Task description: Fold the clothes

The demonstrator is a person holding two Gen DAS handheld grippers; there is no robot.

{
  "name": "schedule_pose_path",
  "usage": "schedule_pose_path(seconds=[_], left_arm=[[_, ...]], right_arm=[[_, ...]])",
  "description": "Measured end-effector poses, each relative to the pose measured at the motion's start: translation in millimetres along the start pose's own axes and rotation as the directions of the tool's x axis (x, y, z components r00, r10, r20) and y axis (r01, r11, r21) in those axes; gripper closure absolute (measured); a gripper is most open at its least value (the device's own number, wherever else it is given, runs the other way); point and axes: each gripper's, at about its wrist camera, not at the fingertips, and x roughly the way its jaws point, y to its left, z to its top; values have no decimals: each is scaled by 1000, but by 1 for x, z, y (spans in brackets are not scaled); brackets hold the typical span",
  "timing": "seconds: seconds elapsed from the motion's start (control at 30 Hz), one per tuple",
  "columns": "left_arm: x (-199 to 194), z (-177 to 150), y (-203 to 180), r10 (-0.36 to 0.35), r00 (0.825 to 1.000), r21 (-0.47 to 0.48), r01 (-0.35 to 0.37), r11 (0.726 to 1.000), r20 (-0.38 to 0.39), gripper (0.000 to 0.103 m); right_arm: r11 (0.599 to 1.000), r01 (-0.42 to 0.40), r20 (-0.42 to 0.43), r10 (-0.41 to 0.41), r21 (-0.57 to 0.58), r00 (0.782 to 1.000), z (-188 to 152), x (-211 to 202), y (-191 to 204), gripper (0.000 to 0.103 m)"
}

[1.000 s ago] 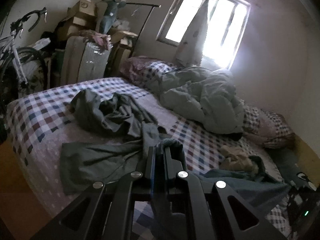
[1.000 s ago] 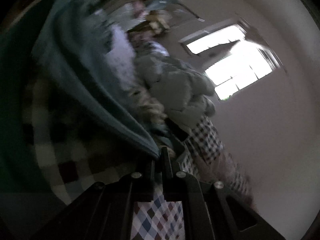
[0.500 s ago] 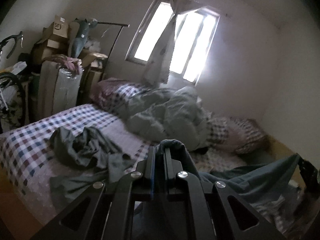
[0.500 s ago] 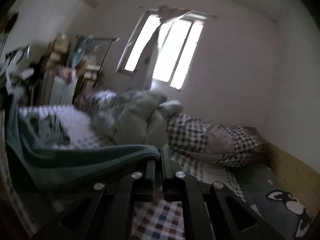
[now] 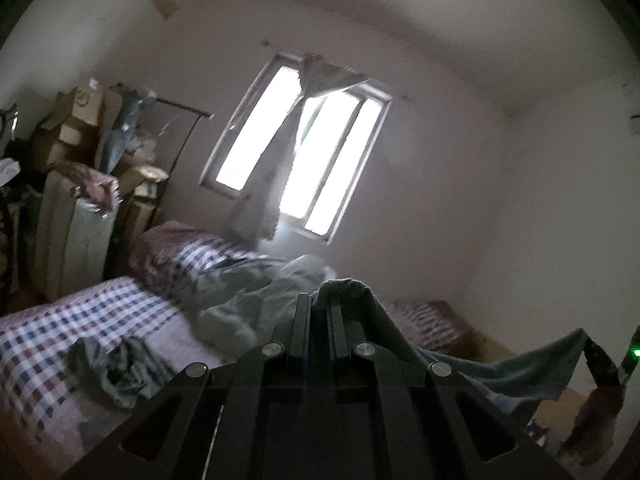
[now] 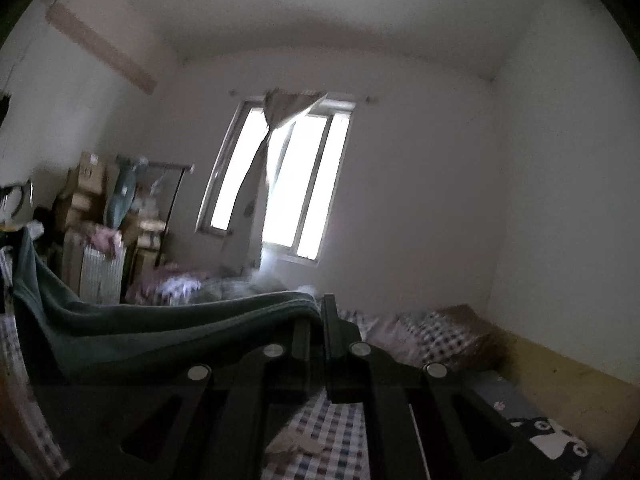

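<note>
A teal garment (image 5: 500, 372) hangs stretched in the air above a checked bed (image 5: 80, 332), pinched at one end by the left gripper (image 5: 320, 304) and at the other by the right gripper (image 6: 316, 312). Both pairs of tongs are clenched on the cloth: in the left wrist view the fabric bunches over the tips of the closed fingers and runs off to the right, sagging in the middle, to where the other tool holds its far corner. In the right wrist view the same cloth drapes leftward from the closed tips in a long, slack band.

On the bed below the held cloth, toward its left side, a second grey-green garment (image 5: 120, 372) lies crumpled in a heap. A pale rumpled duvet (image 5: 248, 300) is piled at the head of the bed, beneath a bright window (image 5: 296, 168) with a knotted curtain. Stacked cardboard boxes (image 5: 76, 120) stand against the wall left of the bed.
</note>
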Motion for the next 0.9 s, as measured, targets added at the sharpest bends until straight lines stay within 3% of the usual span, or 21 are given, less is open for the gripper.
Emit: schedule_pose_path(seconds=[0.13, 0.33, 0.53, 0.9], left_arm=[[-14, 37, -21, -76, 997, -9, 77, 997, 26, 97], [-23, 86, -40, -228, 972, -90, 222, 971, -53, 97], [-29, 115, -56, -292, 953, -139, 279, 950, -83, 97], [-107, 139, -93, -330, 943, -44, 332, 942, 46, 97]], right_arm=[[1000, 28, 26, -28, -1, 999, 41, -26, -18, 100], [998, 35, 9, -35, 45, 999, 87, -55, -47, 100], [996, 76, 27, -77, 40, 997, 118, -89, -73, 100], [991, 137, 119, -137, 11, 983, 148, -166, -82, 100]])
